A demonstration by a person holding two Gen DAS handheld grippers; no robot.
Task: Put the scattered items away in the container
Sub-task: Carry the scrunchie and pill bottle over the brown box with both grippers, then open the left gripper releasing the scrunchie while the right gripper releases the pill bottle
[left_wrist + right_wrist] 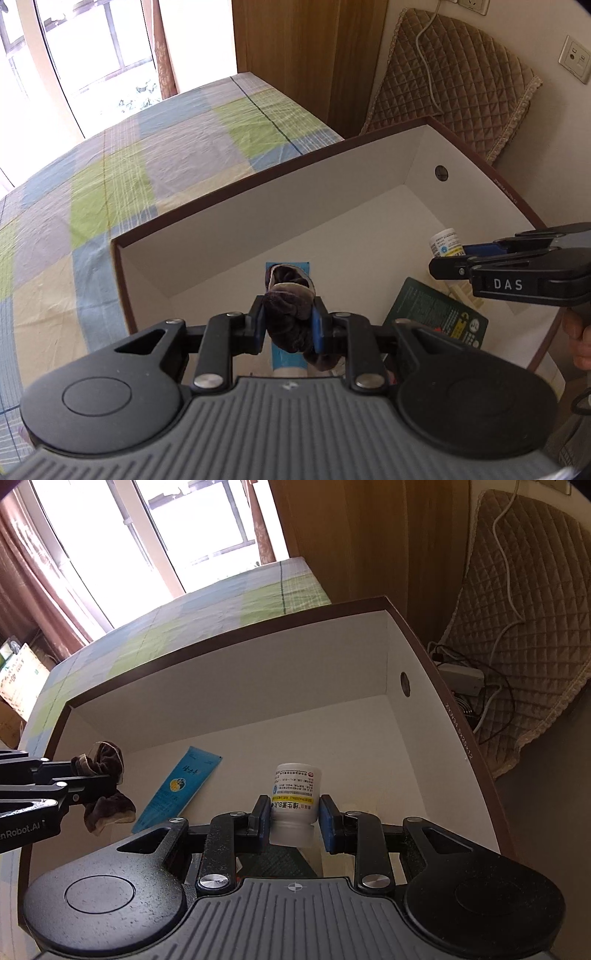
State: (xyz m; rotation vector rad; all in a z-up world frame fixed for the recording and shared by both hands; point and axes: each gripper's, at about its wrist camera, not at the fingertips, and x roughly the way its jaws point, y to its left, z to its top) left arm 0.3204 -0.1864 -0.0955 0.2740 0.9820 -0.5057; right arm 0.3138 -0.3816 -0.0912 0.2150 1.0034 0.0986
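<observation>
A white box with a brown rim (258,173) (221,635) lies open on the bed. My left gripper (288,325) (99,790) is shut on a dark brown velvet scrunchie (286,317) (107,805), held above the box's left part. Directly beneath it a blue tube (288,360) (181,786) lies on the box floor. My right gripper (294,818) (448,258) is shut on a white pill bottle (295,794) (445,242), label upside down, over the box's right part. A dark green card (439,317) rests on the floor below.
The box sits on a checked bedsheet (110,177). A wooden cabinet (306,55) and a quilted brown cushion (454,85) stand behind it. Cables and a power strip (461,675) lie beside the box's right wall. A hand (580,332) shows at the right edge.
</observation>
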